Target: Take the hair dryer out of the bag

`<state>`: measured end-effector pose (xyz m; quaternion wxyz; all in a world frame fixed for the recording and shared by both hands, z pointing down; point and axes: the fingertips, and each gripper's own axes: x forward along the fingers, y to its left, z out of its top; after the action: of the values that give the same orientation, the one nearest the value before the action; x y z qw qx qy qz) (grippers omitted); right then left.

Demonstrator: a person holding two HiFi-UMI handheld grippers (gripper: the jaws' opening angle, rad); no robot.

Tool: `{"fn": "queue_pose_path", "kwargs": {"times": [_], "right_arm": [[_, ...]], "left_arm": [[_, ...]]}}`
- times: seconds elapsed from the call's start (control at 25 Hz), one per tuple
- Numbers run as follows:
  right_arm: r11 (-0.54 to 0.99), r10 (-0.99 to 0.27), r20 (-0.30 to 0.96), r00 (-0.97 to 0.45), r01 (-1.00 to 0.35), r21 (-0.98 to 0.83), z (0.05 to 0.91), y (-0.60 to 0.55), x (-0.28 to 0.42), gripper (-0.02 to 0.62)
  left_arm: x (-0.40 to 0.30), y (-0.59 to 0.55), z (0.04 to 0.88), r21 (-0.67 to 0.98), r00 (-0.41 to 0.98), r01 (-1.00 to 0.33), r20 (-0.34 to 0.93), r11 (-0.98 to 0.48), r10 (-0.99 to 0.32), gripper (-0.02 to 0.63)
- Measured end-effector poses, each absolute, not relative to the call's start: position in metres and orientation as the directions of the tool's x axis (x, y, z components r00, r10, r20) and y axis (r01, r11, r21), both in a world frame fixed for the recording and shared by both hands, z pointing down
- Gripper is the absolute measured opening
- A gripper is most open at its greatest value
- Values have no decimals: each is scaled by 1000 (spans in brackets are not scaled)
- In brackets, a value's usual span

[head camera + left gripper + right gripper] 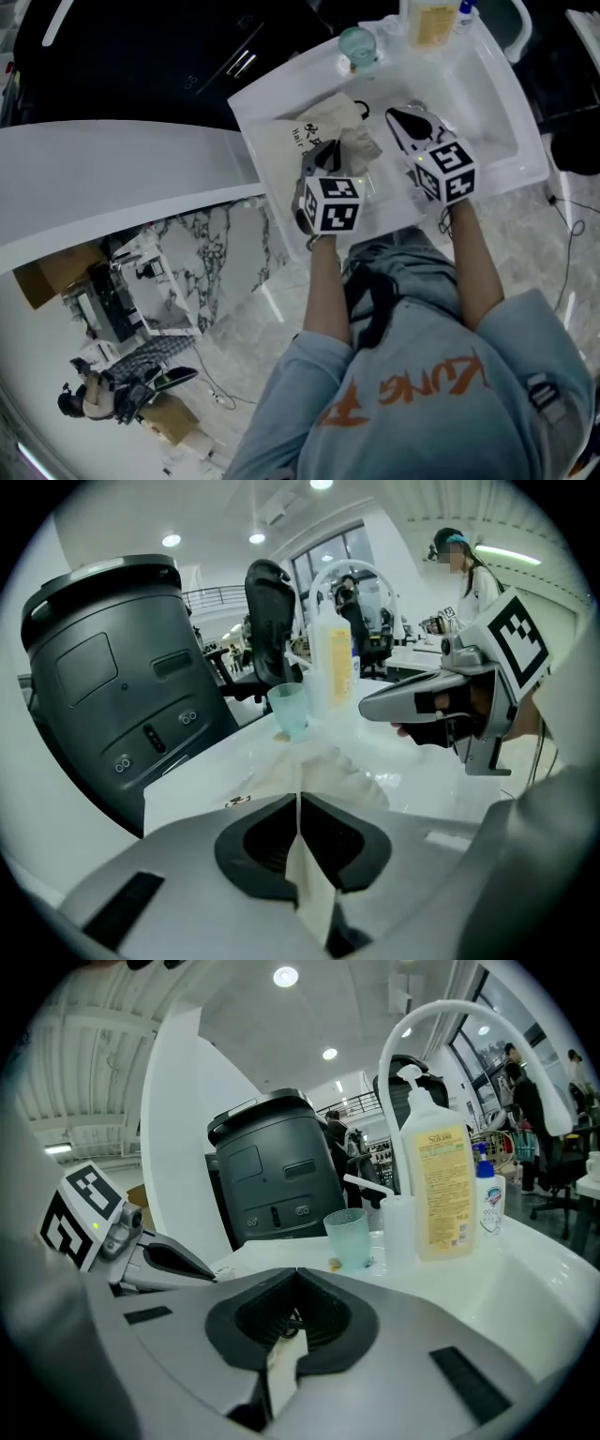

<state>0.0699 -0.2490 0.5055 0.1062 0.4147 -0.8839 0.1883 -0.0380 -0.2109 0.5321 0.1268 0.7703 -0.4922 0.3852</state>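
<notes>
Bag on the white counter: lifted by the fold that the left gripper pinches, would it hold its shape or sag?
The bag looks like thin cloth, bunched and creased where the left gripper pinches it, so it would likely sag and drape. It seems light; its flat part lies limp on the counter. Its contents cannot be seen.

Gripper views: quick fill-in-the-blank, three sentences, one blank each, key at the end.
1. The left hand-held gripper is ___ on the beige bag.
2. In the right gripper view, the pale green cup stands left of the ___ pump bottle.
3. There, the small blue-capped bottle stands to the pump bottle's ___.
Missing words: shut; yellow; right.
</notes>
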Motion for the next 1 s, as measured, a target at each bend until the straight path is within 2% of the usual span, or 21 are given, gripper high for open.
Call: {"fn": "queue_pose_path", "kwargs": {"times": [0.2, 0.48, 1.0], "right_arm": [[603, -675, 356, -646, -761, -238, 509, -251, 58, 2], [598, -661, 426, -618, -777, -199, 532, -261, 51, 2], [699, -536, 627, -565, -714, -46, 587, -289, 20, 52]], "left_arm": [[-58, -211, 522, -173, 218, -876, 691, -450, -690, 14], [-90, -214, 516, -78, 208, -940, 643, -333, -737, 14], [-83, -218, 526, -48, 272, -917, 650, -395, -709, 14]]}}
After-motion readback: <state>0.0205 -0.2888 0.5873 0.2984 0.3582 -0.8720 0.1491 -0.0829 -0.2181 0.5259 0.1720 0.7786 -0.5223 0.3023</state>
